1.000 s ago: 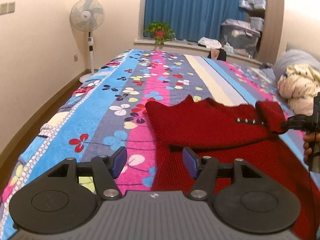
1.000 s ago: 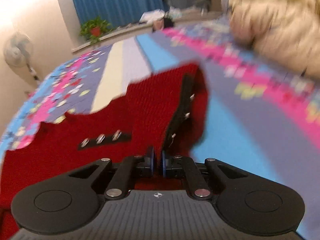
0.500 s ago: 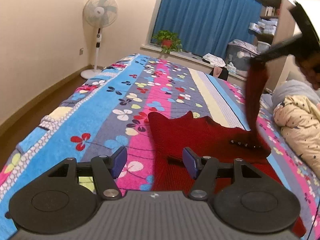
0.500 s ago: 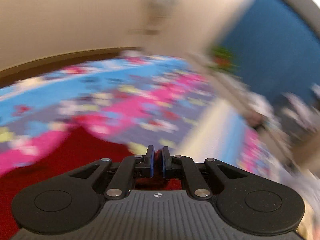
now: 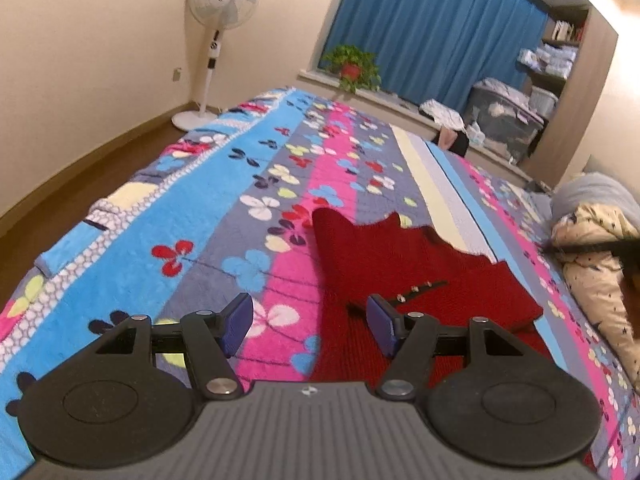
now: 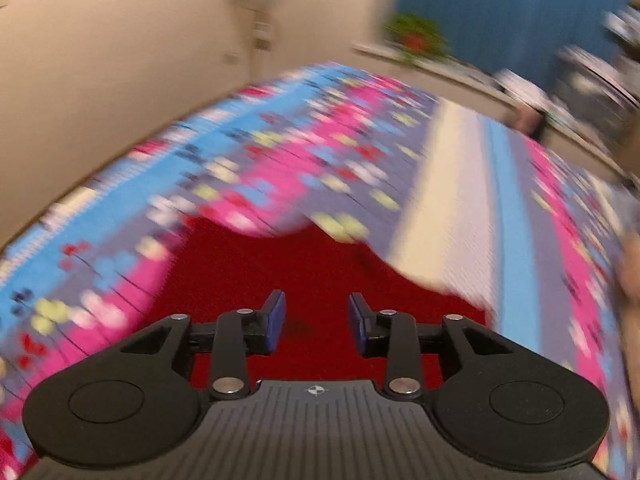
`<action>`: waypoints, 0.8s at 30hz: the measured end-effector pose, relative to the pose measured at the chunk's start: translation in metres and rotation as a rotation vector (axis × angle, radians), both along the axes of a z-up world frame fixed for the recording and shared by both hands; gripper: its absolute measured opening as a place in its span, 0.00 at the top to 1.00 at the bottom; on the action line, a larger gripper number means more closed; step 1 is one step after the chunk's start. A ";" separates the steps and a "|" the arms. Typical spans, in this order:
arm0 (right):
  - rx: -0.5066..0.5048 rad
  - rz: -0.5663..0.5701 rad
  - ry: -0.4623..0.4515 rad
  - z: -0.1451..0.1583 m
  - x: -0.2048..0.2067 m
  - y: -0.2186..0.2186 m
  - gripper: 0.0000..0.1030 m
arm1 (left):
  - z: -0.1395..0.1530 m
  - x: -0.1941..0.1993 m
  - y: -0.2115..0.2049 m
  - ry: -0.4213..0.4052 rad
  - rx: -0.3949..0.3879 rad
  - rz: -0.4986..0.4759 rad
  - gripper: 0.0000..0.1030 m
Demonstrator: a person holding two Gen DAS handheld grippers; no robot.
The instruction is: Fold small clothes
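Note:
A red knitted garment (image 5: 404, 264) with a dark strip of metal snaps lies on the flowered bedspread (image 5: 224, 208), its right flap folded over onto the body. My left gripper (image 5: 310, 322) hovers open above the garment's near left edge, nothing between its pads. In the blurred right wrist view the red garment (image 6: 304, 272) fills the middle, and my right gripper (image 6: 316, 322) hangs above it with jaws opening and nothing between them. At the right edge of the left wrist view a dark blurred shape shows, probably the right gripper.
A cream quilt and grey pillow (image 5: 596, 248) lie at the bed's right side. A standing fan (image 5: 218, 32) is by the left wall. A potted plant (image 5: 352, 64) sits on the sill before blue curtains; storage boxes (image 5: 508, 116) stand at the back right.
My right gripper lifted the garment's flap up, swung it over, and has now let go; the flap lies folded on the body. The left gripper stayed open and shifted a little.

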State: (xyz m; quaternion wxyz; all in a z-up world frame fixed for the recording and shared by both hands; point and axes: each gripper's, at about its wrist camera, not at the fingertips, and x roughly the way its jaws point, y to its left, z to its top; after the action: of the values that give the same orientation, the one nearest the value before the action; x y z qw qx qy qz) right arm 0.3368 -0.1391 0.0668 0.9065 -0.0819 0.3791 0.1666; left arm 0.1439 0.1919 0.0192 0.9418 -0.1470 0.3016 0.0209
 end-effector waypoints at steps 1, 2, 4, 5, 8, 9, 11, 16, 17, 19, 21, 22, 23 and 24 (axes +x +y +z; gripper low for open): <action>0.003 -0.041 0.017 -0.011 -0.013 -0.021 0.60 | -0.002 0.000 -0.002 0.007 0.001 -0.006 0.33; 0.006 -0.073 0.039 -0.022 -0.028 -0.042 0.58 | -0.004 0.001 -0.004 0.016 0.002 -0.013 0.32; 0.009 -0.126 0.065 -0.043 -0.060 -0.078 0.55 | -0.009 0.003 -0.009 0.040 0.004 -0.034 0.32; 0.010 -0.146 0.079 -0.055 -0.076 -0.095 0.53 | -0.012 0.005 -0.013 0.053 0.003 -0.049 0.32; -0.006 -0.185 0.119 -0.089 -0.118 -0.129 0.50 | -0.022 0.015 -0.029 0.087 0.008 -0.102 0.33; -0.004 -0.200 0.138 -0.102 -0.126 -0.137 0.49 | -0.026 0.019 -0.034 0.093 0.007 -0.114 0.34; 0.013 -0.226 0.169 -0.127 -0.138 -0.150 0.49 | -0.032 0.032 -0.047 0.092 0.018 -0.139 0.35; 0.055 -0.322 0.251 -0.164 -0.146 -0.161 0.51 | -0.055 0.069 -0.075 0.060 0.078 -0.162 0.34; 0.069 -0.324 0.205 -0.159 -0.147 -0.160 0.50 | -0.062 0.078 -0.078 0.061 0.083 -0.151 0.33; 0.083 -0.295 0.176 -0.156 -0.146 -0.157 0.50 | -0.073 0.096 -0.080 0.067 0.074 -0.126 0.31; 0.065 -0.278 0.209 -0.164 -0.144 -0.152 0.50 | -0.085 0.114 -0.081 0.082 0.063 -0.098 0.26; 0.050 -0.273 0.233 -0.169 -0.143 -0.149 0.50 | -0.090 0.123 -0.081 0.093 0.056 -0.084 0.25; 0.037 -0.266 0.239 -0.172 -0.142 -0.147 0.50 | -0.094 0.130 -0.081 0.107 0.050 -0.076 0.23; 0.024 -0.257 0.235 -0.171 -0.141 -0.145 0.50 | -0.099 0.138 -0.082 0.122 0.042 -0.073 0.22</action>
State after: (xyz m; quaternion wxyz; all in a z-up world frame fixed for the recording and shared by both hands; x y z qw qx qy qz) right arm 0.1956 -0.2838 -0.1046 0.8707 -0.0019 0.4879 0.0624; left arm 0.2814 0.1098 -0.0796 0.9247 -0.1147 0.3629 0.0015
